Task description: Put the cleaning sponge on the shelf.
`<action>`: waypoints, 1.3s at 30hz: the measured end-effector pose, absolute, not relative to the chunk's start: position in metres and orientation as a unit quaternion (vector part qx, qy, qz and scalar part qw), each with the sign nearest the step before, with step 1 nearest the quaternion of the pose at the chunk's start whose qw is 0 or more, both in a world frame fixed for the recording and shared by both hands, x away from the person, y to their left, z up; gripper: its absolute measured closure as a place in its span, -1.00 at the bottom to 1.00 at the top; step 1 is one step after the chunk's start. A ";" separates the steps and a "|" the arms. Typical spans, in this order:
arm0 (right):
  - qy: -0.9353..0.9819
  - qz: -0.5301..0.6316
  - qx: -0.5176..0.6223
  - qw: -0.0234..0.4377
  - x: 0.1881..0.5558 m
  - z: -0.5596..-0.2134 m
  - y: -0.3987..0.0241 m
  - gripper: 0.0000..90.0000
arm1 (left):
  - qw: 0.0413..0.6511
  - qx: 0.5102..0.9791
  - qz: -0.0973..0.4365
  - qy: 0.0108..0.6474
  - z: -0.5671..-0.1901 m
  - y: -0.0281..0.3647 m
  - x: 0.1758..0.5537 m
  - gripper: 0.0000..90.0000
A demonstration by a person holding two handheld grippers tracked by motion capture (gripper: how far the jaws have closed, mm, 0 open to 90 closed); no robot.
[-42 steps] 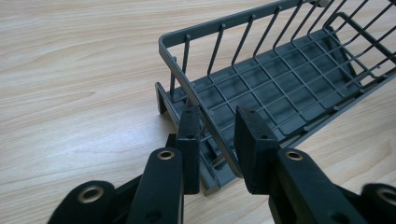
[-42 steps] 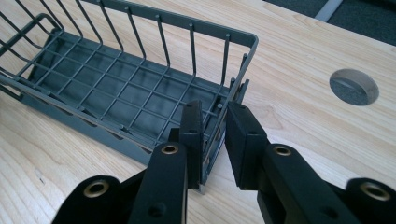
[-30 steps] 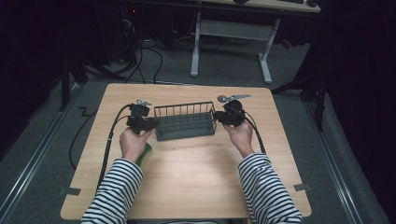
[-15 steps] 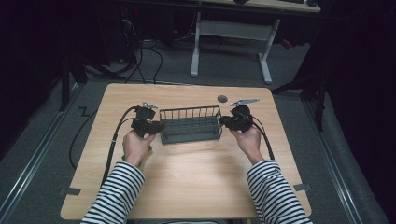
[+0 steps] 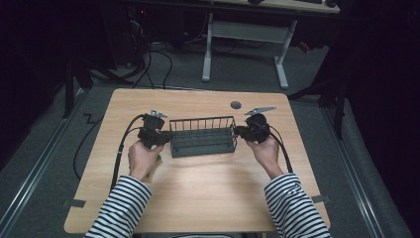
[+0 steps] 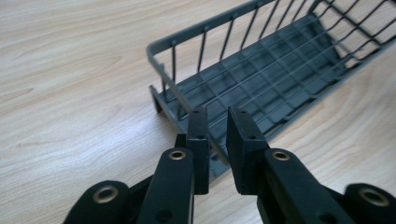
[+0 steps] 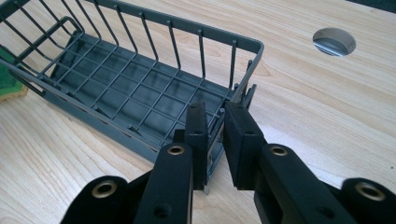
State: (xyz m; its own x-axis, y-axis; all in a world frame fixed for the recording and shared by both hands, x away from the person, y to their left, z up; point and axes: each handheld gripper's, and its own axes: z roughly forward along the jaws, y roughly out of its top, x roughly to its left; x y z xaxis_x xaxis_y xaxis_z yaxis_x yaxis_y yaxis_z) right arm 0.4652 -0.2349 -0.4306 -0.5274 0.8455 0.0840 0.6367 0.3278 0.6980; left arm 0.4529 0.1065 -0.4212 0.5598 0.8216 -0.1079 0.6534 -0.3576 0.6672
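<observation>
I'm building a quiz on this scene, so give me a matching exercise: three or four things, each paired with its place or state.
Things:
1 left gripper
2 right gripper
3 table hole
4 green pad

Places or states:
A shut on the basket's left end wall
B beyond the basket's far end in the right gripper view
C on the bare tabletop, past the basket
D shut on the basket's right end wall

Pairs: 1-A, 2-D, 3-C, 4-B

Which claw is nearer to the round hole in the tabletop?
The right. The right claw grips the basket at its right end, just below the round hole. The left claw grips the basket's opposite end, a basket's length farther away.
</observation>
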 end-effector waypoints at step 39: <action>0.781 0.384 0.473 0.140 0.437 -0.433 -0.252 0.29 | 0.362 0.799 0.136 0.461 -0.429 0.121 0.430 0.18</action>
